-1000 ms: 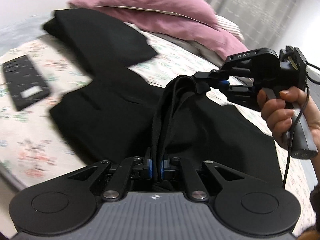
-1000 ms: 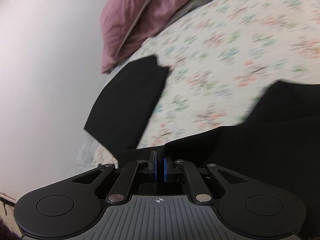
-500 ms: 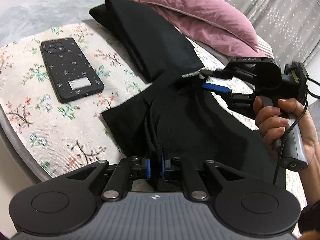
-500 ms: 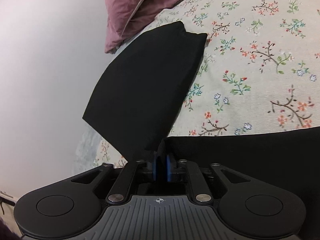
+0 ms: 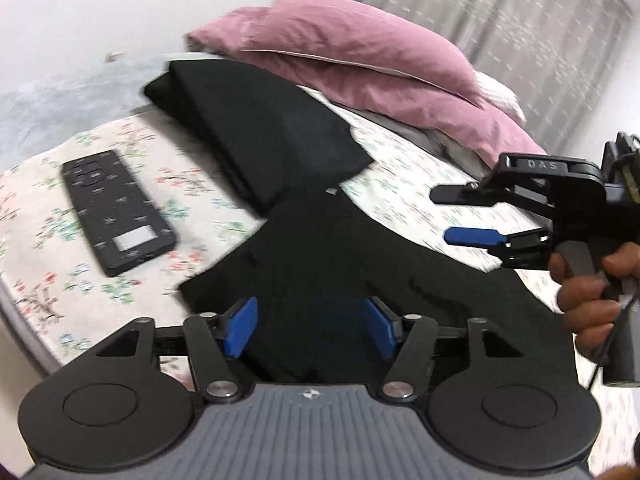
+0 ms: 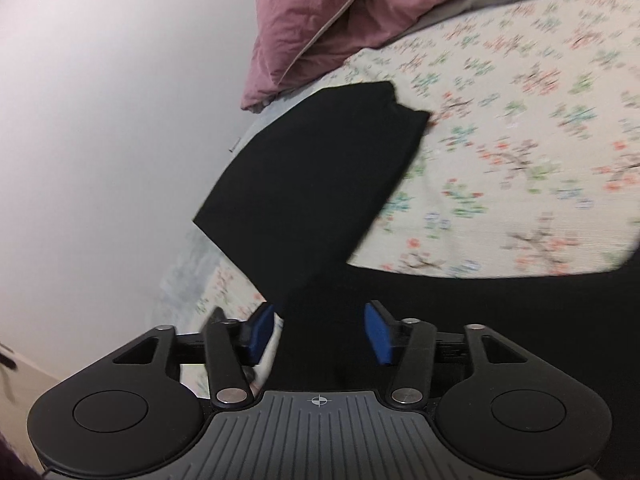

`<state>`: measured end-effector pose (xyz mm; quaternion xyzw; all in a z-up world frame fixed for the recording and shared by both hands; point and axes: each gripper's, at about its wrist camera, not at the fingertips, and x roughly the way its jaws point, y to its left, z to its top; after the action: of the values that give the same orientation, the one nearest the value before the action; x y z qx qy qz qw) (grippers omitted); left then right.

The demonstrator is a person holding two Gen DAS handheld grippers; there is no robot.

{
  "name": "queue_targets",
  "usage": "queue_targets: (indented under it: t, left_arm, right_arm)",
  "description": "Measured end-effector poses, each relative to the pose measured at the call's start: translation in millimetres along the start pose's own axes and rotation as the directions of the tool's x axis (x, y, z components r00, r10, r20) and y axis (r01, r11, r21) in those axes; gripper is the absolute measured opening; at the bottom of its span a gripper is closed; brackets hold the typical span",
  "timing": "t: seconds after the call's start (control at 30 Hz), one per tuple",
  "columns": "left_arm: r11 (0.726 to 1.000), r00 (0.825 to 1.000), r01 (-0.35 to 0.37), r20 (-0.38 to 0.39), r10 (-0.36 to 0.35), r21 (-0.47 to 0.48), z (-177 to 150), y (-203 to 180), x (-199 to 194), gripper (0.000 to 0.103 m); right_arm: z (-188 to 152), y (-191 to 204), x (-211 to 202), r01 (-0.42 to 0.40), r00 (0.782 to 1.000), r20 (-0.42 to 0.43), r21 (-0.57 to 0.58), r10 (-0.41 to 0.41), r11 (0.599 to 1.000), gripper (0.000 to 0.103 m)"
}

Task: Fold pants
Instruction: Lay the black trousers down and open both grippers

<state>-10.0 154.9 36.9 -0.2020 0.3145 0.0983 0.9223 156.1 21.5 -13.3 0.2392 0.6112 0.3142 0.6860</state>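
Black pants (image 5: 320, 240) lie on the floral bedsheet (image 5: 48, 208), one leg (image 5: 260, 128) stretching back toward the pillows. My left gripper (image 5: 310, 328) hovers just over the near fold. Its jaws are opening, and the blue pads (image 5: 240, 326) stand clear of the cloth beneath them. At the right of this view a hand (image 5: 588, 292) holds my right gripper (image 5: 448, 216) above the pants, its jaws also opening and empty. In the right wrist view the right gripper (image 6: 320, 332) spreads over the pants (image 6: 320, 184), pads (image 6: 378, 332) off the fabric.
A black phone (image 5: 118, 212) lies on the sheet left of the pants. Pink pillows (image 5: 360, 52) sit at the head of the bed before a grey curtain (image 5: 540, 32). The bed's edge (image 5: 24, 320) curves at near left. A white wall (image 6: 100, 120) runs along the bed's side.
Both grippers were shut on the raised pants fabric. Both have now spread their jaws and let go, and the cloth has dropped flat onto the bed. Both have lifted slightly.
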Motion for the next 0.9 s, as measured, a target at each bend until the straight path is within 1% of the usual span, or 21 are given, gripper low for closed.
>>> queue_targets:
  t: [0.07,0.2,0.3,0.33,0.43,0.53,0.6,0.67,0.7,0.77,0.8,0.87,0.9]
  left_arm:
    - [0.999,1.0,0.019,-0.014,-0.018,0.043,-4.2,-11.8,4.9,0.078]
    - [0.991,0.995,0.083,-0.059,-0.077,0.105,-10.6,-34.7,16.8,0.079]
    - [0.978,0.987,0.141,-0.093,-0.128,0.154,-18.0,-54.2,24.7,0.08]
    - [0.972,0.984,0.16,-0.103,-0.143,0.175,-20.8,-60.4,28.1,0.08]
    - [0.942,0.971,0.224,-0.142,-0.194,0.248,-32.6,-80.1,37.8,0.08]
    - [0.907,0.956,0.271,-0.201,-0.214,0.323,-44.5,-95.8,51.3,0.08]
    - [0.885,0.944,0.294,-0.255,-0.209,0.362,-52.3,-102.8,60.4,0.08]
    - [0.876,0.939,0.283,-0.299,-0.169,0.392,-60.5,-105.0,66.6,0.08]
    - [0.863,0.942,0.275,-0.3,-0.152,0.425,-64.9,-106.6,65.6,0.08]
    - [0.822,0.95,0.247,-0.297,-0.101,0.512,-71.8,-111.4,60.1,0.081]
    - [0.813,0.954,0.231,-0.29,-0.08,0.534,-73.8,-112.6,57.3,0.083]
    - [0.821,0.954,0.226,-0.288,-0.079,0.524,-75.6,-112.5,53.7,0.083]
    - [0.826,0.953,0.238,-0.289,-0.095,0.511,-75.0,-111.5,52.0,0.083]
  right_arm:
    - [-8.2,-10.0,-22.7,0.04,0.999,0.012,-0.017,-0.039,0.999,0.053]
    - [-27.2,-37.3,-68.6,0.108,0.993,0.048,-0.019,-0.107,0.994,0.063]
    - [-46.3,-58.9,-105.1,0.18,0.98,0.086,-0.028,-0.177,0.983,0.065]
    - [-53.6,-67.1,-117.2,0.204,0.975,0.095,-0.027,-0.201,0.979,0.068]
    - [-73.4,-89.9,-146.7,0.262,0.96,0.11,-0.016,-0.259,0.965,0.069]
    - [-95.3,-112.0,-173.0,0.31,0.942,0.128,0.009,-0.309,0.951,0.069]
    - [-111.3,-125.7,-187.3,0.326,0.936,0.133,0.027,-0.327,0.945,0.069]
    - [-126.9,-135.9,-195.6,0.349,0.927,0.133,0.039,-0.351,0.936,0.069]
    - [-135.0,-140.0,-200.1,0.359,0.923,0.131,0.04,-0.362,0.932,0.069]
    - [-149.6,-148.1,-204.5,0.379,0.916,0.121,0.044,-0.382,0.924,0.069]
    - [-158.2,-152.7,-205.9,0.388,0.914,0.111,0.05,-0.391,0.92,0.069]
    - [-174.1,-161.7,-208.3,0.399,0.91,0.091,0.065,-0.404,0.914,0.069]
    - [-183.8,-165.1,-212.9,0.386,0.914,0.105,0.065,-0.391,0.92,0.069]
